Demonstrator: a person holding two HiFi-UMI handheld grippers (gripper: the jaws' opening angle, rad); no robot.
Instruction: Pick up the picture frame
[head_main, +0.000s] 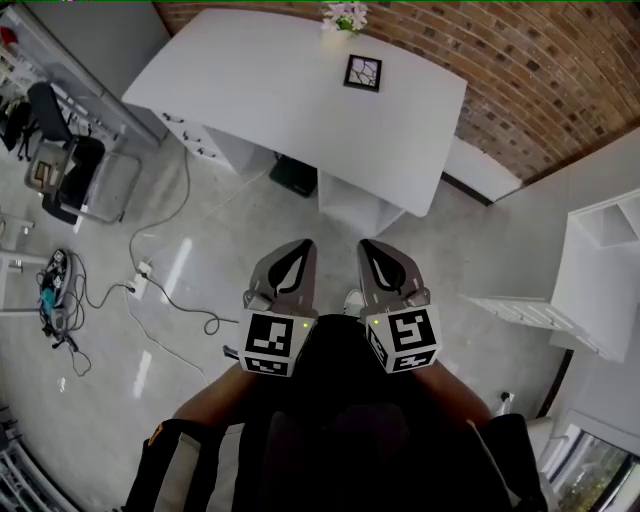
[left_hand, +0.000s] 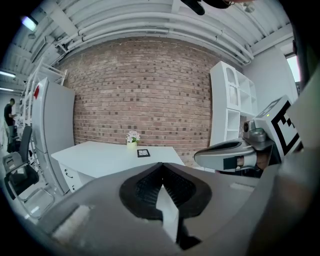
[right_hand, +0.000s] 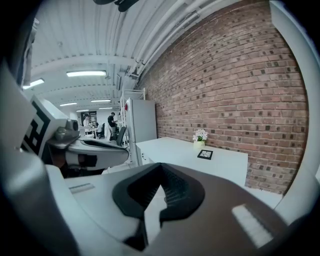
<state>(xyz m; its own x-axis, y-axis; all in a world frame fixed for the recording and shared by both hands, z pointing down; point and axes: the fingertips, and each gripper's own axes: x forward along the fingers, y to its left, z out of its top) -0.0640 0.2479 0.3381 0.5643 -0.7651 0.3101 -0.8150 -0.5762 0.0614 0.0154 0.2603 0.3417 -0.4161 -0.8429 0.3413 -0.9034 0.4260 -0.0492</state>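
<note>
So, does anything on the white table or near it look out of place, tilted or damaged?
Nothing stands out. The picture frame lies flat on the white table, beside the small flower pot, which stands upright. Only the loose cables on the floor look untidy.

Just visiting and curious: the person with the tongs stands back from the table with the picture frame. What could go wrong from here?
The picture frame lies flat on the table close to the flower pot; reaching in might knock the pot. The left tongs and right tongs are both shut, so one must open first. Loose cables trail over the floor to the left: a possible trip.
</note>
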